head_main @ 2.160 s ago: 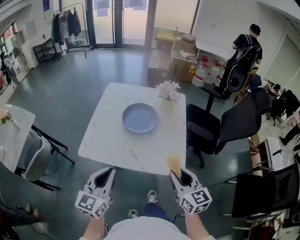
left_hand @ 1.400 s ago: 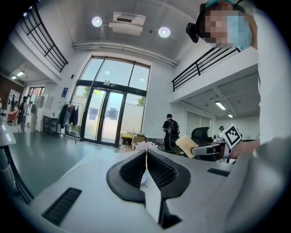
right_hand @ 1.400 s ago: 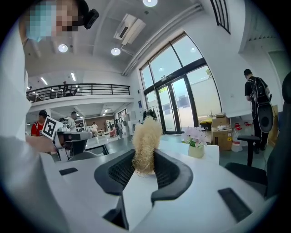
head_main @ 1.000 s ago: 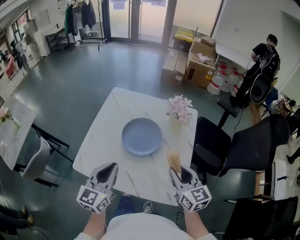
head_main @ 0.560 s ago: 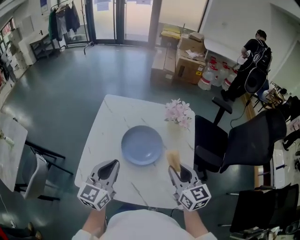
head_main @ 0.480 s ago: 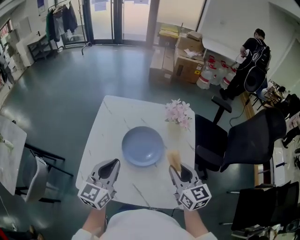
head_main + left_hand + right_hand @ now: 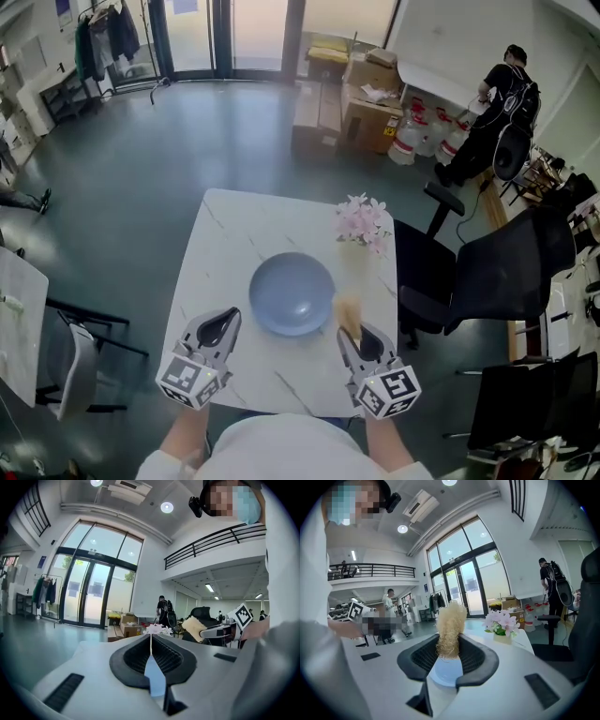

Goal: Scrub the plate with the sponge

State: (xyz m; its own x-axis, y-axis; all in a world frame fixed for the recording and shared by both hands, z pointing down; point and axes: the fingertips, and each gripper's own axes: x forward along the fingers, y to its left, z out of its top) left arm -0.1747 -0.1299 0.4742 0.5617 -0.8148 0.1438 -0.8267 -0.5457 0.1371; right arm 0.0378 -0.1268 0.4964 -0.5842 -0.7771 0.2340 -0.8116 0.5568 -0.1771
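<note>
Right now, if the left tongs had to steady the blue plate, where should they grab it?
Probably the near-left rim, coming in low from that side. The plate lies flat on the table, so only its thin raised edge can be pinched. The left tongs are shut and must open first.

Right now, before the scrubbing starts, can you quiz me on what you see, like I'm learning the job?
1. True or false: the left tool holds the sponge.
2. Pick one: what else stands on the table besides the plate? A) flowers B) a cup C) a bottle
3. Fill the gap: the left tool's jaws are ____, with nothing between them.

Key
1. False: the right tool grips the sponge.
2. A
3. shut
</note>
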